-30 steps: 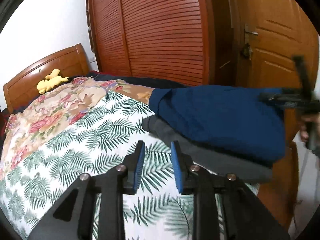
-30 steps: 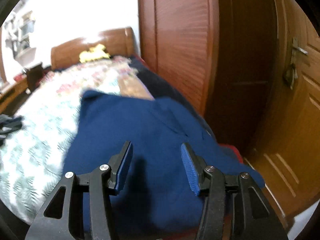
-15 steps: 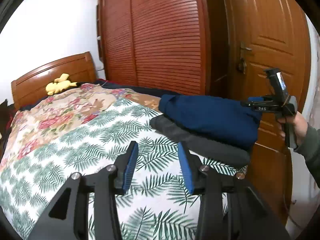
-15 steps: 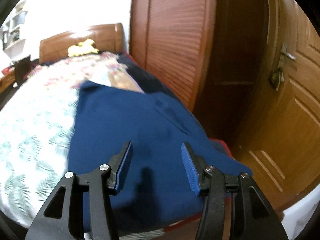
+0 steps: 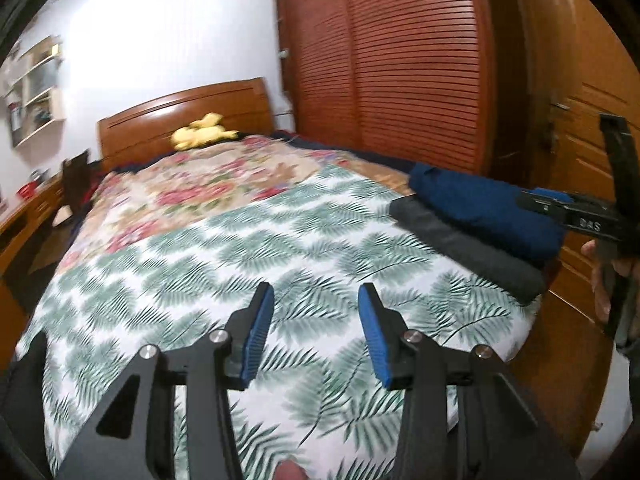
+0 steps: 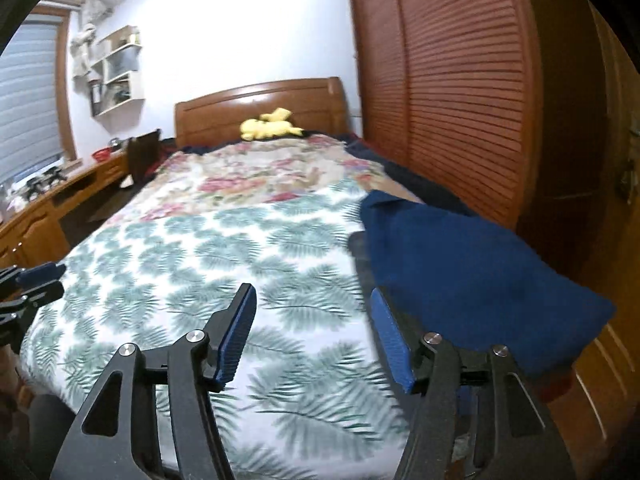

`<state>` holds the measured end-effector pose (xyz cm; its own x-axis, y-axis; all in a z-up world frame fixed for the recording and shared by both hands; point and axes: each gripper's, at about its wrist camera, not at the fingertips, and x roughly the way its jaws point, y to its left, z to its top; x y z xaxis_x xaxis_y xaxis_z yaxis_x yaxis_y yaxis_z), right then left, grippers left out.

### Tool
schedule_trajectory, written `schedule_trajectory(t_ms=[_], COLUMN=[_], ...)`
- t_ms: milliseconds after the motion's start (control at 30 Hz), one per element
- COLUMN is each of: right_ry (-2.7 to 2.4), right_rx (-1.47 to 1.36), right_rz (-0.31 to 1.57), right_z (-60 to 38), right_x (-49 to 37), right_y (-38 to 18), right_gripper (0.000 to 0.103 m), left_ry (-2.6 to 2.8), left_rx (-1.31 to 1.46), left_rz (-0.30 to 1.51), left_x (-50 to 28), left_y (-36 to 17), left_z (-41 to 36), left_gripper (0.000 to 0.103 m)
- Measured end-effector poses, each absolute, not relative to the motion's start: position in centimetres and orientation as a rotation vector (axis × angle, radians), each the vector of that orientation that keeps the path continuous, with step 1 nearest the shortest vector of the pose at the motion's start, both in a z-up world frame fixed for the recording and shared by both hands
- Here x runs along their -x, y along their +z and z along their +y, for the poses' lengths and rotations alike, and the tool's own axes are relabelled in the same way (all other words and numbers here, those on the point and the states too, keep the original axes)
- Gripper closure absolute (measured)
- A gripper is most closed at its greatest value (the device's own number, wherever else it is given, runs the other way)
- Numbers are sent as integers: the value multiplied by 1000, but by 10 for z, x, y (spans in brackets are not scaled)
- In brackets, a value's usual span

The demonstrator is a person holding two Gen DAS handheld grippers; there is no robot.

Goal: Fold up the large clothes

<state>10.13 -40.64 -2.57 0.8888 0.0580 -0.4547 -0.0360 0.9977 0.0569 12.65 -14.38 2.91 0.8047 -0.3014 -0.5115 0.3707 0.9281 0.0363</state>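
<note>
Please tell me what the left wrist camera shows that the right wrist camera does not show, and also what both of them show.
Only the left wrist view shows the person's hand holding the right gripper beside the folded clothes, and the whole edge of the dark grey garment under the blue garment.

Only the right wrist view shows the window blind, the red bowl on the desk, and the left gripper from outside.

Both show the leaf-print bedcover, the yellow plush toy, the headboard, the wall shelf and the louvred wardrobe. Both jaws are open and empty.
</note>
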Motion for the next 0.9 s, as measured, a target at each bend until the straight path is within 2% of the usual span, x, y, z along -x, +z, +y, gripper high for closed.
schedule_trajectory(t_ms=[300,533,900], right_ry=[189,254,321], right_rx=[-46,-4,-8], right_rz=[489,517,479], right_z=[-328,-267,-213], right_x=[-96,-93,-63], right_y=[-38,-57,-66], right_gripper=[31,29,29], left_ry=[-241,-156,-15], left_rx=[-68,3,34], left_rz=[578,612,529], left_x=[-100,-91,-47], left_y=[-2,-23,-8], left_z=[-81,-37,10], left_gripper=[61,61,61])
